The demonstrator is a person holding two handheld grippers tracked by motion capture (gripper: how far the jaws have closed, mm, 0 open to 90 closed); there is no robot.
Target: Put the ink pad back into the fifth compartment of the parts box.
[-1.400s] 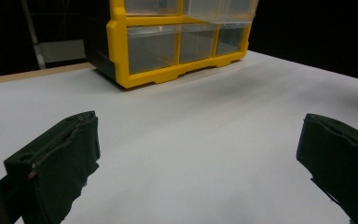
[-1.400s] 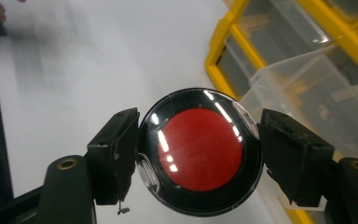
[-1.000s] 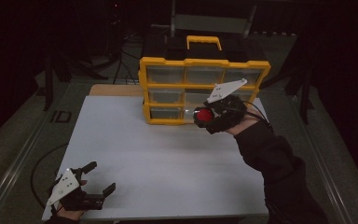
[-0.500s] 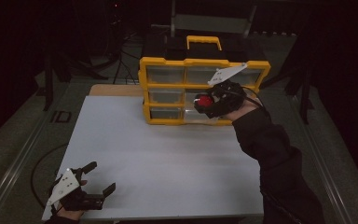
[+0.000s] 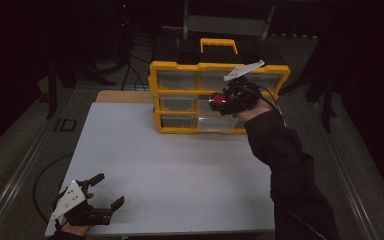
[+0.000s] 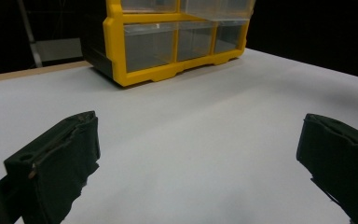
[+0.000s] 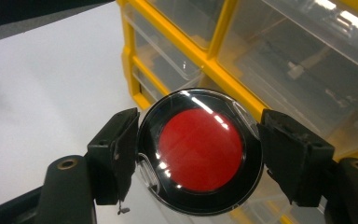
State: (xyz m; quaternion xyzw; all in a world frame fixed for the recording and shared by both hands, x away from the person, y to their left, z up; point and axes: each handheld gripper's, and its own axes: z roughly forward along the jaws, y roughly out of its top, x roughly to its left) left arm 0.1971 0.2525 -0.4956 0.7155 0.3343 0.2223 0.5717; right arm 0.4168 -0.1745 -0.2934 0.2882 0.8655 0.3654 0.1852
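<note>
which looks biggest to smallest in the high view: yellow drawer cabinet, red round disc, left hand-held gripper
1. yellow drawer cabinet
2. left hand-held gripper, though it sits nearer the camera, which enlarges it
3. red round disc, clamped in the right hand-held gripper

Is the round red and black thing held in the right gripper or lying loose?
Held: the right gripper's fingers press both sides of the round red-and-black thing.

One yellow plastic drawer cabinet [image 5: 180, 93] with a yellow carry handle is counted at the far edge of the white surface [image 5: 180, 165]. Three rows of clear plastic drawers [image 5: 178, 103] are seen in its front. One round black-rimmed disc with a red centre [image 7: 200, 150] is counted. Two black hand-held grippers are counted, each with two fingers [image 6: 56, 163].
</note>
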